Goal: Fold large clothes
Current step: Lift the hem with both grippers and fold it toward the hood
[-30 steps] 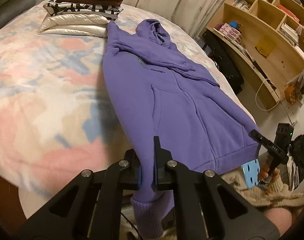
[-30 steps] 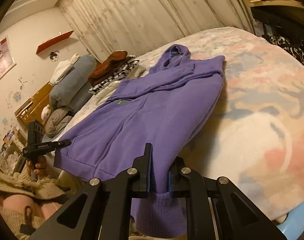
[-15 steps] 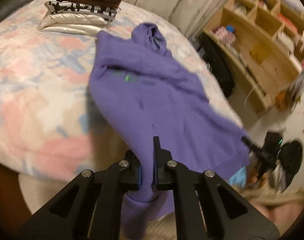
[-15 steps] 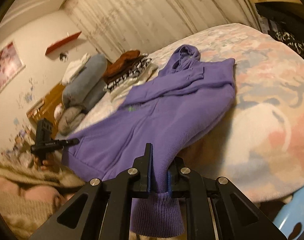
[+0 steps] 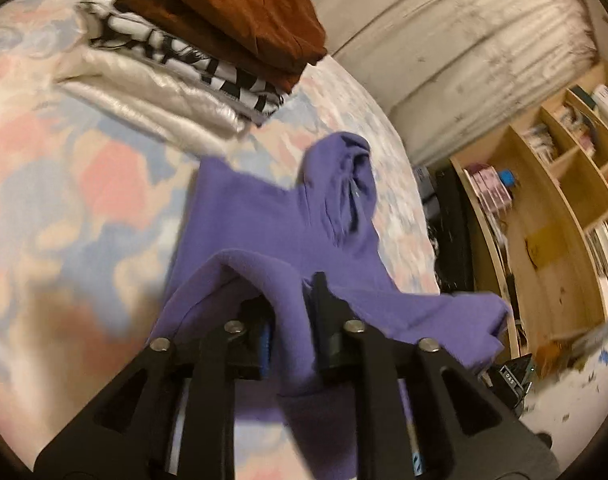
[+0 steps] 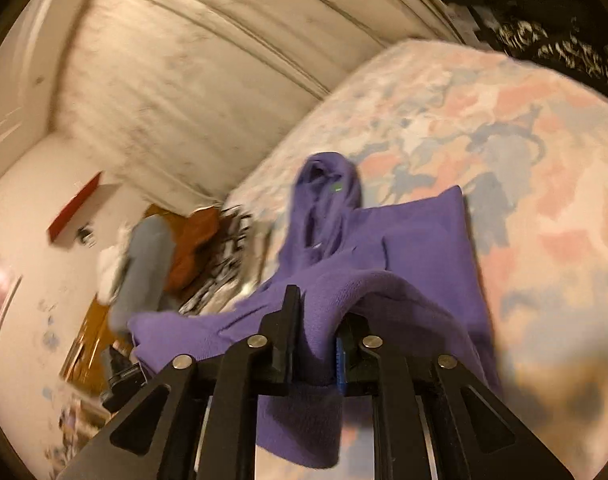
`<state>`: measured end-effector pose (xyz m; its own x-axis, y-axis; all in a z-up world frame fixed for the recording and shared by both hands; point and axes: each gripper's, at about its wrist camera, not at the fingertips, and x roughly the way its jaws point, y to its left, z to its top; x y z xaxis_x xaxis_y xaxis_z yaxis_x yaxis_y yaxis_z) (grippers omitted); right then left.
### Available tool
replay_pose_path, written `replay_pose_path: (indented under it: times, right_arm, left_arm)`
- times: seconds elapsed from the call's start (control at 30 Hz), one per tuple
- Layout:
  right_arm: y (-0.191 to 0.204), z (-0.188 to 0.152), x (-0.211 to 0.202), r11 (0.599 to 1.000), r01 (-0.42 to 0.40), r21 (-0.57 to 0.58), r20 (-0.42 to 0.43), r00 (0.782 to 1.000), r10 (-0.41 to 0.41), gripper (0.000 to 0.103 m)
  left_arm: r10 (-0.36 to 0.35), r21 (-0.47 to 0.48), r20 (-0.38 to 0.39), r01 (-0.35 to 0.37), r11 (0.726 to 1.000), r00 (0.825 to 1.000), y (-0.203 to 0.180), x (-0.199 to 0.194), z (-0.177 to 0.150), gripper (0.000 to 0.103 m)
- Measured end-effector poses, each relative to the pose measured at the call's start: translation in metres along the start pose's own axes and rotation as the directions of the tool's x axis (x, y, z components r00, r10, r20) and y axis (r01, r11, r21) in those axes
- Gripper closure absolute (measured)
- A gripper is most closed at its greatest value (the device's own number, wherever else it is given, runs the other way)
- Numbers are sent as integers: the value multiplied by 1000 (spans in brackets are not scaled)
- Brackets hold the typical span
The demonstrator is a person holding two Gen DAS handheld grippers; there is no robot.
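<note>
Looking through the left wrist camera, I am seeing the left tool [image 5: 290, 316] carrying the hem of the purple hoodie [image 5: 264, 232] over the garment's upper half. A thick fold of hem is lying between its jaws, which have just been opening; the fabric is draping over the left finger and hanging down in front of the camera, and I cannot tell whether the pads are still pressing on it. The hoodie is lying on the bed [image 5: 64, 184], on a pastel pink and blue cover, its hood pointing toward the curtain. Beyond it a stack of folded clothes [image 5: 208, 40] is sitting on the bed: a rust-brown piece on top, a black-and-white one under it, a cream one at the bottom. A wooden bookshelf [image 5: 551, 216] is standing off the bed's right side.

Switching to the right wrist camera, I am finding the right tool [image 6: 315, 328] at the hem's other corner, jaws likewise just opening, purple fabric bunched between them and sagging below; again I cannot tell if the pads are gripping. The hoodie's hood is resting ahead on the bed. The other tool is showing at lower left, blurred.
</note>
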<state>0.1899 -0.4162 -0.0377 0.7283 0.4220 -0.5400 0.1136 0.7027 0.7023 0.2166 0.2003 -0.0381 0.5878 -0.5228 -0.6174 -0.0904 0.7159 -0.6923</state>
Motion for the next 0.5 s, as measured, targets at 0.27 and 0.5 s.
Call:
replay_pose_path:
  times: [0.27,0.5]
  right_arm:
    - [-39,58,102,993,86,85,17,996,-88,47]
    - [-62,63,147,967,238,-96,-37,970,-242,45]
  left_arm:
    - [57,-16,10,-57,998,998,17,78,65,44]
    - [251,220,-18,-241,945,968,15,129,74,44]
